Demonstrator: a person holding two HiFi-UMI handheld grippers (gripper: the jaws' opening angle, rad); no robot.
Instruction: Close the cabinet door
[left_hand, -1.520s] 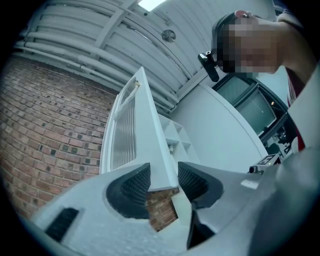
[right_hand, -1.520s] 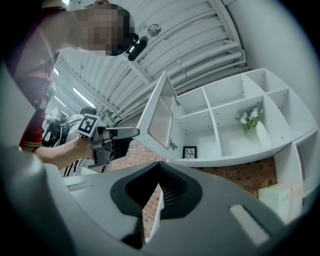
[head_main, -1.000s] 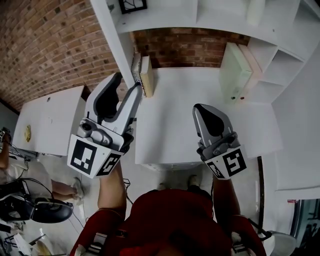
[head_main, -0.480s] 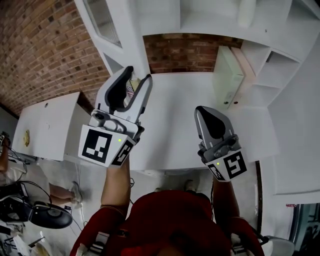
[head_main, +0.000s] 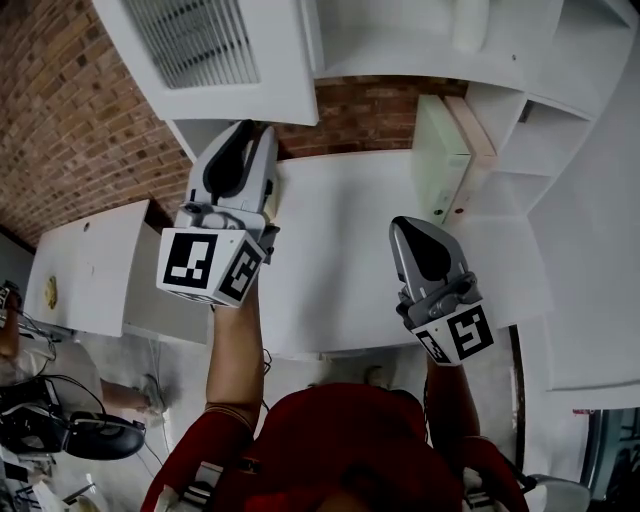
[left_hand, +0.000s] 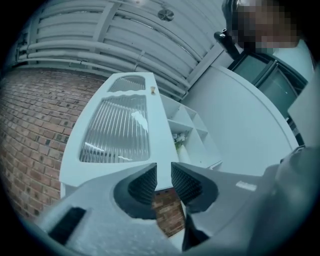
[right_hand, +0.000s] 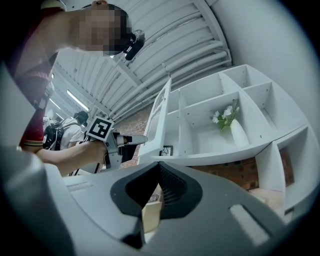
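The white cabinet door (head_main: 210, 50) with a ribbed glass pane stands swung out at the upper left of the head view. It also fills the left gripper view ahead of the jaws, as the door (left_hand: 120, 130). My left gripper (head_main: 255, 130) reaches up just below the door's lower edge. Its jaws have just been closing, and the left gripper (left_hand: 164, 172) keeps a narrow gap with nothing pressed between the pads. My right gripper (head_main: 405, 225) hangs over the white desk (head_main: 340, 250) with its jaws together and holds nothing; the right gripper (right_hand: 159, 167) is empty in its own view too.
The open white shelf unit (head_main: 400, 40) runs along the top, with a vase of flowers (right_hand: 232, 127) on one shelf. Pale binders (head_main: 440, 150) stand on the desk at the right. A second white table (head_main: 90, 260) sits lower left, against a brick wall (head_main: 70, 120).
The left gripper's wide-open jaws have narrowed to a small gap as it moved up toward the door. The door now shows its glass face at the upper left. The right gripper barely shifted.
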